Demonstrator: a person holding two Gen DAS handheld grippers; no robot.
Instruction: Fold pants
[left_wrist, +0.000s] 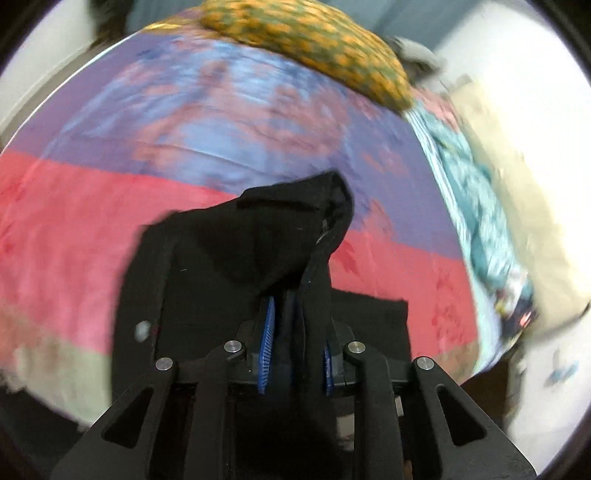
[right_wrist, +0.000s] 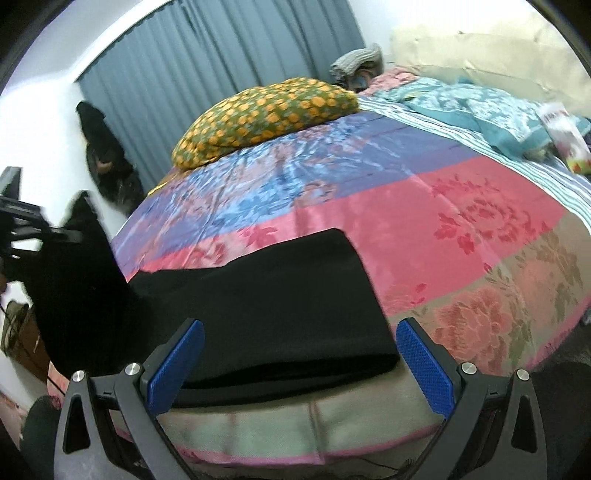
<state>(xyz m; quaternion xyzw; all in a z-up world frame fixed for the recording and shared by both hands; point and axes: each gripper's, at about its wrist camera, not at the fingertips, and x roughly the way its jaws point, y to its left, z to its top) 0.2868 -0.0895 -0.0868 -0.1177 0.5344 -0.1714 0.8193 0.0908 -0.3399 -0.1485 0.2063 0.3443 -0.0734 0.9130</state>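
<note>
Two grippers over a floral bedspread (right_wrist: 461, 221): left (left_wrist: 295, 332) pinches black pants (right_wrist: 266, 306), right (right_wrist: 299, 365) gapes, holding nothing

The left hand-held gripper (left_wrist: 297, 332) pinches a bunch of the black pants (left_wrist: 236, 266), lifted over the pink and purple bedspread (left_wrist: 66, 236). Beyond lies an orange-patterned pillow (left_wrist: 314, 48); motion blur hides finer details.
</note>
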